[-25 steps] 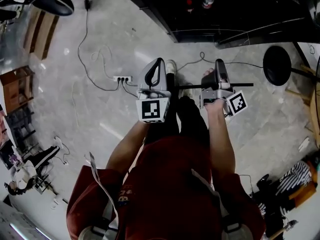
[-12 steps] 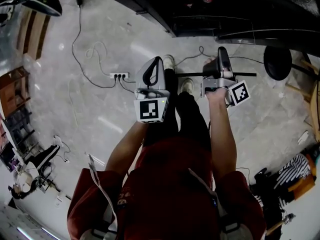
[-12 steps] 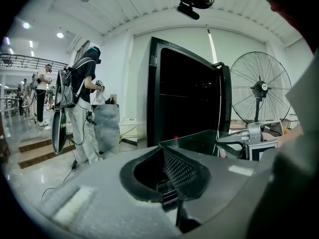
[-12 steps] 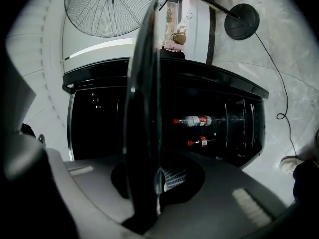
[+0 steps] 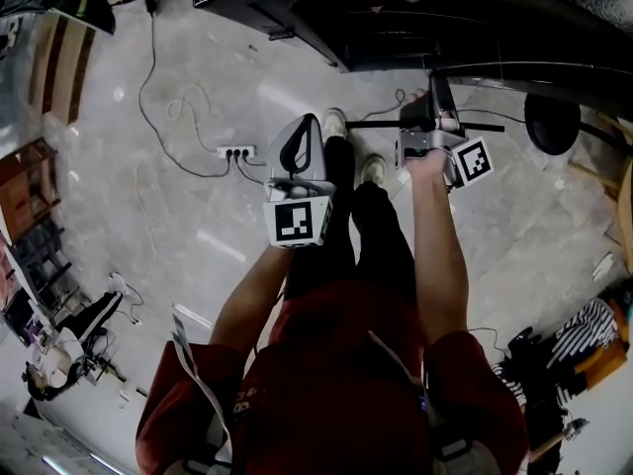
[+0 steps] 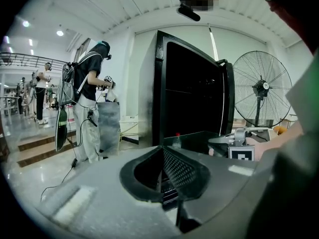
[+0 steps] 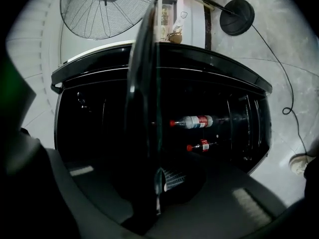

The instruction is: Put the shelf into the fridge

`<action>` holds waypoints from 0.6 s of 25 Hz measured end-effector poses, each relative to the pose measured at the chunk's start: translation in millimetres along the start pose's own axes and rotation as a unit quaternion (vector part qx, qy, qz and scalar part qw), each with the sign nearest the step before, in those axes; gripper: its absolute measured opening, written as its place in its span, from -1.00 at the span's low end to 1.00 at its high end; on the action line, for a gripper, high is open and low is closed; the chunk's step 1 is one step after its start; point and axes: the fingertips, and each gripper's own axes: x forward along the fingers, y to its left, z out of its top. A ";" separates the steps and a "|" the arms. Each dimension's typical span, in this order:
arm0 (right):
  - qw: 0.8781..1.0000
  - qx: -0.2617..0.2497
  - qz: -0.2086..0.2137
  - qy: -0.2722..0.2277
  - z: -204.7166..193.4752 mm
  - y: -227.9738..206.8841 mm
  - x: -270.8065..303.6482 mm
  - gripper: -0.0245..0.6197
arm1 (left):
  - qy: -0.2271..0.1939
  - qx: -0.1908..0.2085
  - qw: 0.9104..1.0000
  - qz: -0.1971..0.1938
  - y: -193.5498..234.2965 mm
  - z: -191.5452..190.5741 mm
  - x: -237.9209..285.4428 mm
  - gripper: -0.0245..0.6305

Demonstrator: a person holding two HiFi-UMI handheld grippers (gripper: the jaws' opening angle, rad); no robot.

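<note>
The black fridge (image 5: 396,28) stands open ahead, with two bottles (image 7: 197,121) inside its dark cabinet (image 7: 99,113). The shelf (image 5: 376,125) is a thin glass pane with a dark edge strip, held level just in front of the opening. My right gripper (image 5: 436,92) is shut on it. In the right gripper view, which is rolled sideways, the pane (image 7: 144,83) runs edge-on away from the jaws (image 7: 157,183). My left gripper (image 5: 316,119) hangs to the left of the shelf, tips together (image 6: 162,147), holding nothing. The fridge (image 6: 192,88) also shows beyond it.
A power strip (image 5: 237,151) with trailing cables lies on the floor to the left. A standing fan (image 6: 261,88) is right of the fridge, its round base (image 5: 552,124) close to the shelf's right end. Another person (image 6: 92,108) stands further off to the left.
The person has stepped closer to the fridge. My right gripper has carried the shelf forward to the fridge opening. The left gripper has moved only a little.
</note>
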 end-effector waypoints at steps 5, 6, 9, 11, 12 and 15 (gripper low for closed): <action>1.000 -0.007 0.016 -0.005 0.3 -4.2 16.4 -0.89 | 0.013 -0.002 1.000 -0.001 6.6 -10.1 0.7 -0.91; 1.000 -0.007 0.020 -0.006 -0.5 -4.6 19.1 -0.89 | 0.019 -0.002 1.000 0.000 7.8 -12.5 0.4 -0.91; 1.000 -0.005 0.028 -0.009 -1.2 -4.9 25.6 -0.89 | 0.021 0.000 1.000 -0.002 7.2 -13.4 1.6 -0.91; 0.999 -0.006 0.032 -0.010 -0.3 -6.0 29.7 -0.89 | 0.024 0.000 1.000 -0.005 5.0 -15.6 3.4 -0.91; 0.999 -0.006 0.034 -0.009 -0.4 -7.0 32.2 -0.89 | 0.025 0.000 1.000 -0.007 3.8 -17.1 4.5 -0.91; 0.999 -0.006 0.039 -0.004 -2.0 -9.4 38.9 -0.89 | 0.013 -0.002 1.000 -0.014 0.3 -15.5 7.0 -0.91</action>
